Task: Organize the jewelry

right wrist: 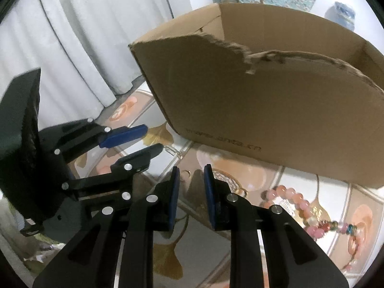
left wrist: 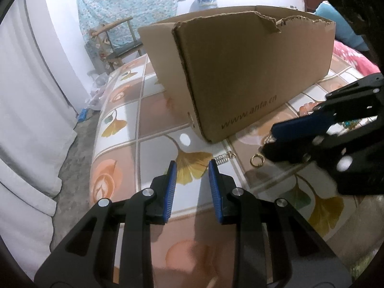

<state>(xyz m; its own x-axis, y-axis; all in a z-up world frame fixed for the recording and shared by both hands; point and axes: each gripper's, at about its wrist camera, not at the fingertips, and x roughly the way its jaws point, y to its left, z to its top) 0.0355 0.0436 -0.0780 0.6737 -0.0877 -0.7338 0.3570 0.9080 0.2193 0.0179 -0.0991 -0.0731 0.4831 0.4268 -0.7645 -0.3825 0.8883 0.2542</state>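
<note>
Claws [left wrist: 192, 165] [right wrist: 191, 170] angled down, parted, holding nothing.

Matt cardboard box [left wrist: 240, 72] (torn rim) on a glossy tablecloth [left wrist: 153, 124].

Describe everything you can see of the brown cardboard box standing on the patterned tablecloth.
The brown corrugated cardboard box stands upright on the ginkgo-leaf tablecloth, open at the top. Its flaps look torn off, leaving a ragged upper edge with a deep notch in the near wall. Dark printed web-address lettering runs along the bottom of that wall. One corner points toward the left wrist camera. Neither gripper touches it. Its contents are hidden.
</note>
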